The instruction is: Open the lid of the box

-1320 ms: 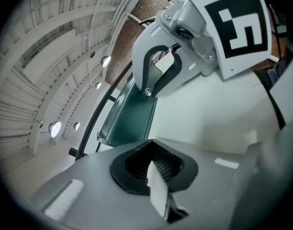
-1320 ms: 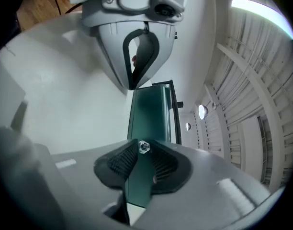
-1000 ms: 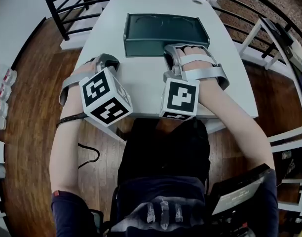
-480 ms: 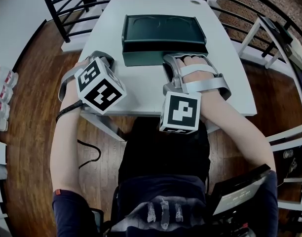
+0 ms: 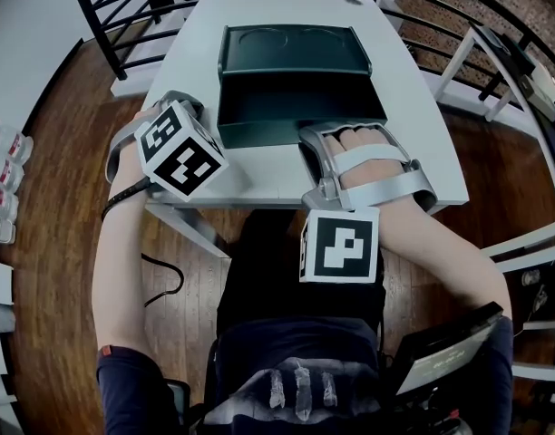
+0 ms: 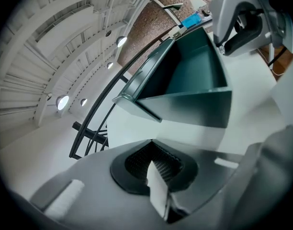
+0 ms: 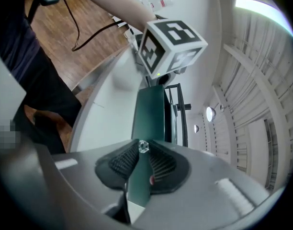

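Note:
A dark green box (image 5: 291,51) stands on the white table (image 5: 259,166). Its drawer-like lower part (image 5: 300,105) is drawn out toward me, with the hollow inside showing. My right gripper (image 5: 316,134) is shut on the front wall (image 7: 149,114) of that part, at a small clear knob (image 7: 143,146) between the pads. My left gripper (image 5: 194,109) rests left of the box, jaws together and holding nothing. From the left gripper view, the box (image 6: 194,75) lies ahead and the right gripper (image 6: 237,13) is at the upper right.
A black railing (image 5: 123,7) runs behind and left of the table. White frame furniture (image 5: 495,71) stands at the right. Wooden floor (image 5: 51,179) surrounds the table. A dark screen device (image 5: 441,352) sits by my right elbow.
My right gripper has pulled back toward me, and the box's lower part has slid out with it. The left gripper shifted left and slightly back.

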{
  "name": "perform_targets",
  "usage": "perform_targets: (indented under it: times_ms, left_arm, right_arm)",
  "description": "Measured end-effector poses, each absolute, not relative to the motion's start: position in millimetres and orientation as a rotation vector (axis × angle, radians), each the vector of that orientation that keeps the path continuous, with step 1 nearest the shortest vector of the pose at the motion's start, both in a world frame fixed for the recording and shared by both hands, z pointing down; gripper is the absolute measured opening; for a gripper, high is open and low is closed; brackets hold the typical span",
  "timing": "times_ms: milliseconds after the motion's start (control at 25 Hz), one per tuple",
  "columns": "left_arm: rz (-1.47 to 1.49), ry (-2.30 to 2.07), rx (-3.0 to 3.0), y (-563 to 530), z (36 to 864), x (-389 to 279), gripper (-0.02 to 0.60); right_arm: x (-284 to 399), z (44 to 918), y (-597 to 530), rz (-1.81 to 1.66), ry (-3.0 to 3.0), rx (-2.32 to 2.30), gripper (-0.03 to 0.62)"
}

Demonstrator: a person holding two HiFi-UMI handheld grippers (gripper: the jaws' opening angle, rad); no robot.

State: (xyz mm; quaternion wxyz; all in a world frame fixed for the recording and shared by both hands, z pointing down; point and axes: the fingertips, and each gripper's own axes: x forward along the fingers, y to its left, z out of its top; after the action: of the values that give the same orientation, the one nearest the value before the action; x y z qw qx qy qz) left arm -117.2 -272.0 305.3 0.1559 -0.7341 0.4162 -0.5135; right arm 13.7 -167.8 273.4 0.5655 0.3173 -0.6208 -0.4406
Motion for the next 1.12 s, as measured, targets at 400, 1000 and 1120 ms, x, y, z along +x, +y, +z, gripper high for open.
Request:
perform_targets:
  times_ms: [400, 1000, 1120]
  left_arm:
    - [-1.472, 1.203, -2.095, -273, 306, -117, 0.015]
    - [-1.484, 1.211, -2.049, -273, 306, -118, 0.015]
    - [-1.484, 1.209, -2.050, -274, 306, -119, 0.015]
  right_arm:
    - [13, 269, -143, -1.035, -1.443, 0.755, 0.067]
    - [39, 228, -136, -1.149, -1.381, 0.861, 0.005]
    - [78, 205, -156, -1.124, -1.333, 0.960, 0.005]
